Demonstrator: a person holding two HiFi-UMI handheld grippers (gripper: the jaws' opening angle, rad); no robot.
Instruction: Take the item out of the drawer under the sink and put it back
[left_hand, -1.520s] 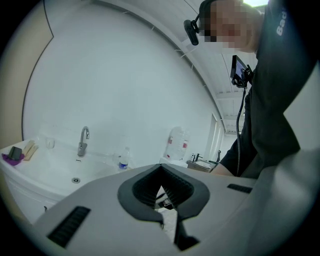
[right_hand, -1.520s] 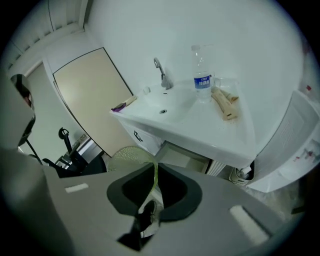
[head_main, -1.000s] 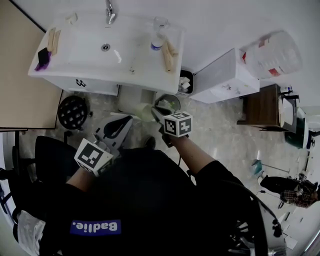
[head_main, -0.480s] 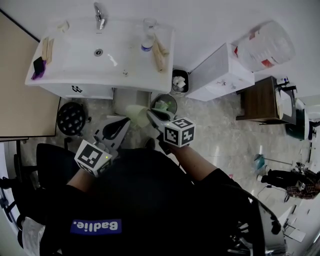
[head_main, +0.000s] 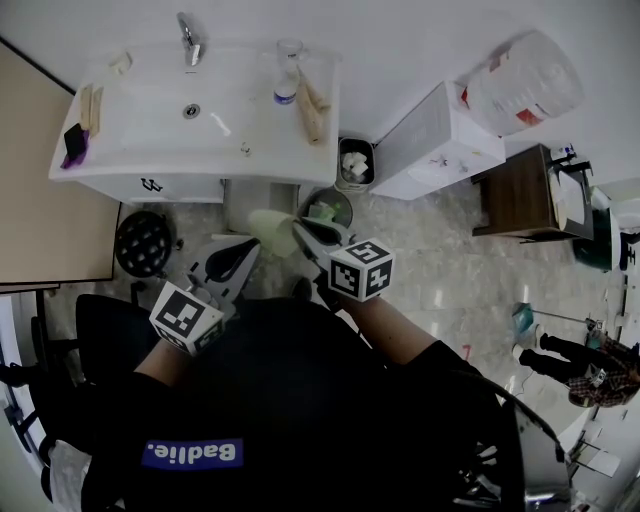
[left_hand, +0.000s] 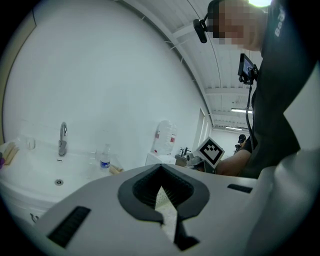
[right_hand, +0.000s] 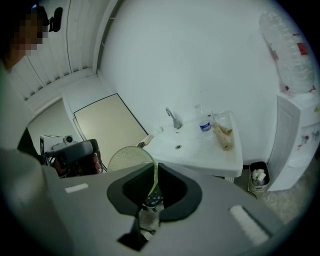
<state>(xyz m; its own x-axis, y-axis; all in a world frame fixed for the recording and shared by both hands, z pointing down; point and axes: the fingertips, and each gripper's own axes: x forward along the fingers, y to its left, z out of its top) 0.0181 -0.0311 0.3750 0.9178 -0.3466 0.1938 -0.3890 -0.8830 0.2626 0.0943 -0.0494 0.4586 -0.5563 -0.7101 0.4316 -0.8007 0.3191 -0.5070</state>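
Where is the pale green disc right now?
In the head view the pale green disc sits near centre, clamped in the right hand-held gripper, just in front of the white sink and left of the round bin.

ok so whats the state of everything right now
left gripper: shut, empty
right gripper: shut on green disc
green disc: clamped by its edge, held in the air
tap: no water seen running
bottle: upright on sink
bin: open, white scraps inside
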